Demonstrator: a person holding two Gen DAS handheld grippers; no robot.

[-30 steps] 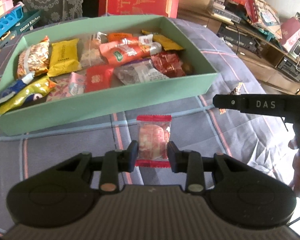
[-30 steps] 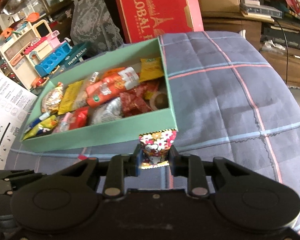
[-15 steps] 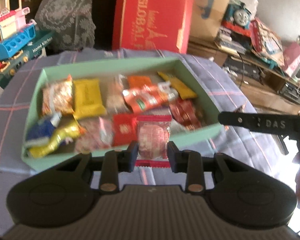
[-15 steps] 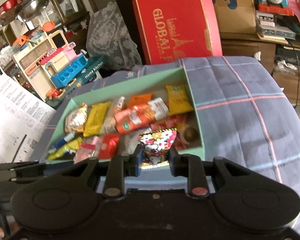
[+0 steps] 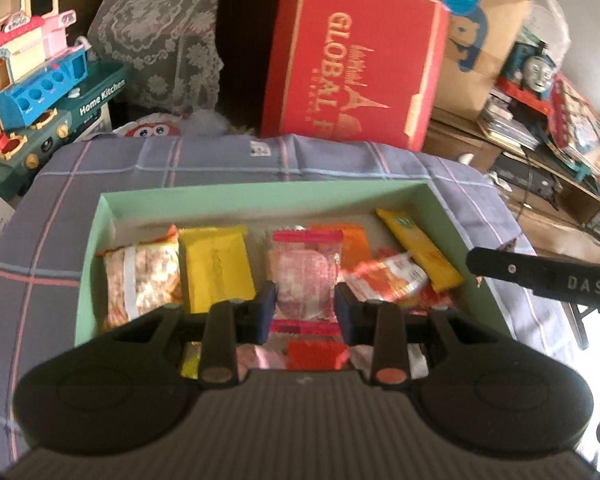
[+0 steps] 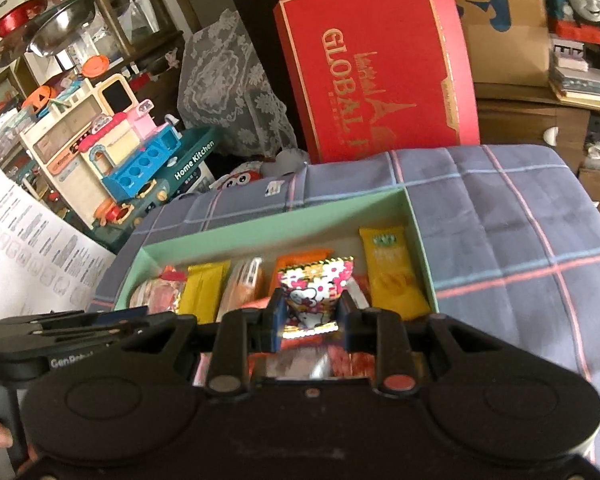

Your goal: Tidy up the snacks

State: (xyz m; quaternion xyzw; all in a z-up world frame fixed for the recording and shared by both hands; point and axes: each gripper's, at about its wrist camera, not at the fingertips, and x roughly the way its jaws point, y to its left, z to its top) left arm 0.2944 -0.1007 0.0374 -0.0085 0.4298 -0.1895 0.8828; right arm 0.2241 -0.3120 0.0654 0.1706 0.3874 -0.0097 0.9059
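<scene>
The left gripper (image 5: 305,306) pinches a clear pink-edged snack packet (image 5: 305,272) and the right gripper (image 6: 311,312) clamps a cartoon-print candy packet (image 6: 315,292), both above the snack-filled green box (image 5: 260,196) on the checked cloth (image 5: 52,248), a red gift box (image 5: 352,76) beyond.

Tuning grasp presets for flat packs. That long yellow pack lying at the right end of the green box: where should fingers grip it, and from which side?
Grip the long yellow pack across its narrow width near mid-length, coming from above. It lies flat and long in the green box, whose right wall runs close along one long edge, so a side approach looks blocked. Its lower end is hidden behind the right gripper.
</scene>
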